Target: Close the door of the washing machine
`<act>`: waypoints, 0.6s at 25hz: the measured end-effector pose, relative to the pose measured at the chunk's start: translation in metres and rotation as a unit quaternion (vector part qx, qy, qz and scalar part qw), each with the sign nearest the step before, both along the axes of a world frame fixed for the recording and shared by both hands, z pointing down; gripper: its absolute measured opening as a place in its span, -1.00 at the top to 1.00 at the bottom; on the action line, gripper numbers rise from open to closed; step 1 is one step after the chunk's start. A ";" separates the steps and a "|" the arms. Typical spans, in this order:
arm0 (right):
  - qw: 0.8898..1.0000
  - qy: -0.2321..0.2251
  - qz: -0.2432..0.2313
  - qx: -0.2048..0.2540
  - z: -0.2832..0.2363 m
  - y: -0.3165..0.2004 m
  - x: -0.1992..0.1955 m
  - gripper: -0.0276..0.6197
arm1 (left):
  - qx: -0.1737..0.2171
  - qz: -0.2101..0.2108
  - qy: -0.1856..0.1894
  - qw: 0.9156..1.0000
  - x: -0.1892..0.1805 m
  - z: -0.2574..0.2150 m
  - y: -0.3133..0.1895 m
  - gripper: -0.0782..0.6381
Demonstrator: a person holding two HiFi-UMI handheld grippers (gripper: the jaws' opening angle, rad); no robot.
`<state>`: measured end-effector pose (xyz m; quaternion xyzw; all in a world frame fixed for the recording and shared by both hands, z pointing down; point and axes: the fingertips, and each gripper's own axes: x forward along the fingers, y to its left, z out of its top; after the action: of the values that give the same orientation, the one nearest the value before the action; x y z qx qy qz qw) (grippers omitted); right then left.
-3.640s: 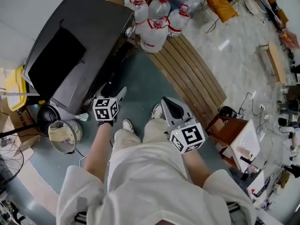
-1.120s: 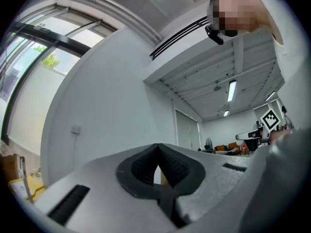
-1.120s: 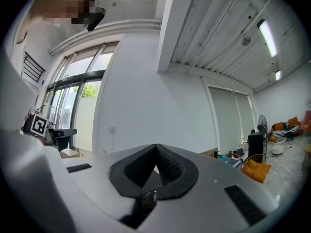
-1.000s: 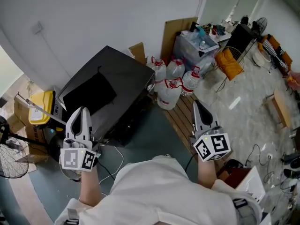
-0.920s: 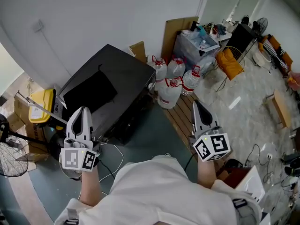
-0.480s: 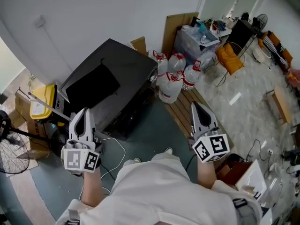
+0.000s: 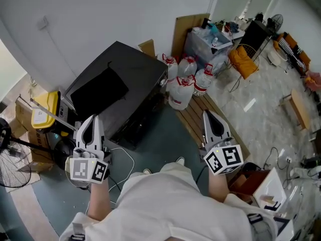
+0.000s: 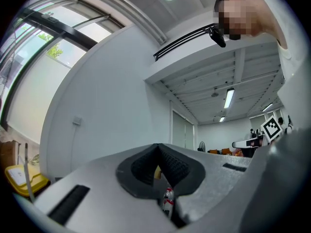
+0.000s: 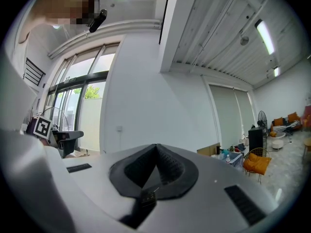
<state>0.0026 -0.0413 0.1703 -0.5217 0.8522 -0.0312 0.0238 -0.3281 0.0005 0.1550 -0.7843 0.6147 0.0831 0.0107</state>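
Ahead of left claw (image 7: 92,120): dark, smooth, faintly sheened casing on washing machine (image 7: 130,67). Past right claw (image 7: 208,115): clear glossy plastic of water jugs (image 7: 180,92), bare slatted wood of floor platform (image 7: 189,123), matt brown cardboard (image 7: 183,29). Matt grey plastic claw shells, knurled black pads (image 8: 175,166).

Ahead of my jaws I count one washing machine (image 7: 113,92) and at least four water jugs (image 7: 179,97). Left of them, one yellow bin (image 7: 41,115).

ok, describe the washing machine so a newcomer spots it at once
Find the white wall in the head view. Below it stands the washing machine, between a yellow container and clear water jugs. It is the only big dark grey box, with a black panel on top.
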 end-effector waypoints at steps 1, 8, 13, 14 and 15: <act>1.000 0.003 0.002 -0.001 0.001 0.002 0.000 0.92 | -0.001 0.003 -0.001 1.000 0.001 0.000 -0.001 0.77; 0.999 0.010 0.033 -0.005 0.011 0.011 0.007 0.92 | 0.003 0.014 -0.005 1.000 0.003 0.001 0.000 0.77; 0.999 0.022 0.029 0.007 0.003 0.019 -0.004 0.92 | -0.004 0.023 -0.003 1.000 0.001 0.008 0.005 0.77; 0.999 0.024 0.031 0.006 0.003 0.021 -0.005 0.92 | -0.004 0.024 -0.006 1.000 0.001 0.009 0.006 0.77; 0.999 0.024 0.032 0.003 0.005 0.023 -0.005 0.92 | -0.003 0.025 -0.008 1.000 0.001 0.011 0.008 0.77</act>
<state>-0.0025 -0.0181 0.1757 -0.5496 0.8353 -0.0156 0.0057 -0.3269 0.0085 0.1656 -0.8000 0.5952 0.0751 0.0107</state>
